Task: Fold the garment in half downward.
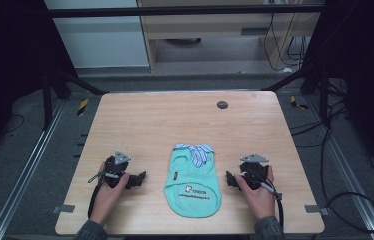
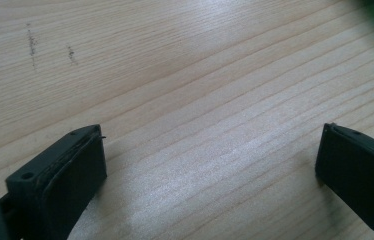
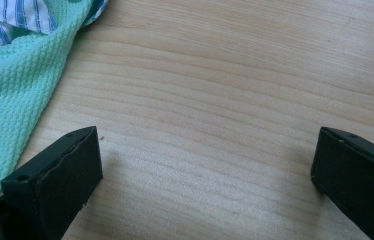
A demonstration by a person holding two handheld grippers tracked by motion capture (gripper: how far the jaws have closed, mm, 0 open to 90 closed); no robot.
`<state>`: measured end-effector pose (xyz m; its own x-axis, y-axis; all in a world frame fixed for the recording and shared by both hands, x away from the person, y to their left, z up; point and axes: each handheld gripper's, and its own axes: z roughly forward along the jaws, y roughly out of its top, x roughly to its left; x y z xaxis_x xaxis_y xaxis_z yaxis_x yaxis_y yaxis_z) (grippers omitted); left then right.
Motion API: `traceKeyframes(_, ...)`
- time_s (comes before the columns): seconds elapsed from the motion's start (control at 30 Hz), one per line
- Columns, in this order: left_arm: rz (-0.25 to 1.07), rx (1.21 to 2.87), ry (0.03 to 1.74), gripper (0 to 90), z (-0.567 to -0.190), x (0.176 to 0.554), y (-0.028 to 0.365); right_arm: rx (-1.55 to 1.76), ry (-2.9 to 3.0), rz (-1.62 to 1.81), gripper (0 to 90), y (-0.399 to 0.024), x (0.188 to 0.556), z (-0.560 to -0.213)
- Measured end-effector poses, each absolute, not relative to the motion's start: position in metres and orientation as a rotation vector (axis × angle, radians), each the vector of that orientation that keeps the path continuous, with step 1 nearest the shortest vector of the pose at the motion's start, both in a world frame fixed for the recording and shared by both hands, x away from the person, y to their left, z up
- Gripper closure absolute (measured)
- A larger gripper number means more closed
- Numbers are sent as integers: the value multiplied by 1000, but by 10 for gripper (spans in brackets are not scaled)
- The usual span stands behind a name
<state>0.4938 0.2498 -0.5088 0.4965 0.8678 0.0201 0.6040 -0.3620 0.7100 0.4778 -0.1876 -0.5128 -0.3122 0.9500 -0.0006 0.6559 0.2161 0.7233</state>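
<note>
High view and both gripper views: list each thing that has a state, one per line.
Shirt: mint green, lying flat on the table, striped collar at the far end, untouched.
Left gripper: open, nothing between its jaws, resting beside the shirt, apart from it.
Right gripper: open, nothing between its jaws, close to the shirt's edge.
Table: wooden, bearing the shirt and both grippers.

Clear tabletop around a central garment
Bare table point(image 1: 140, 125) surrounds the mint shirt point(image 1: 193, 185); a dark round disc point(image 1: 222, 104) sits well beyond it.
</note>
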Motion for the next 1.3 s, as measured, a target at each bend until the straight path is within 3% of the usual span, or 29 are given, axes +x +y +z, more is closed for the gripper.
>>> traceKeyframes(0.3, 515, 2118, 1181, 13, -508, 491, 245, 1487, 2043, 875, 16, -187, 479, -513)
traceKeyframes(0.33, 491, 2130, 1161, 48, -504, 491, 243, 1470, 2060, 891, 99, -187, 478, -510)
traceKeyframes(0.47, 456, 2153, 1105, 119, -497, 498, 237, 1438, 2139, 887, 230, -186, 481, -502)
traceKeyframes(0.77, 388, 2255, 1005, 180, -474, 531, 210, 1299, 2324, 901, 420, -170, 504, -473)
traceKeyframes(0.9, 382, 2273, 966, 254, -464, 541, 194, 1250, 2378, 894, 508, -161, 515, -466)
traceKeyframes(1.13, 366, 2276, 930, 448, -455, 558, 174, 1190, 2407, 902, 693, -147, 530, -463)
traceKeyframes(1.3, 336, 2312, 922, 572, -452, 566, 161, 1174, 2438, 893, 757, -138, 539, -461)
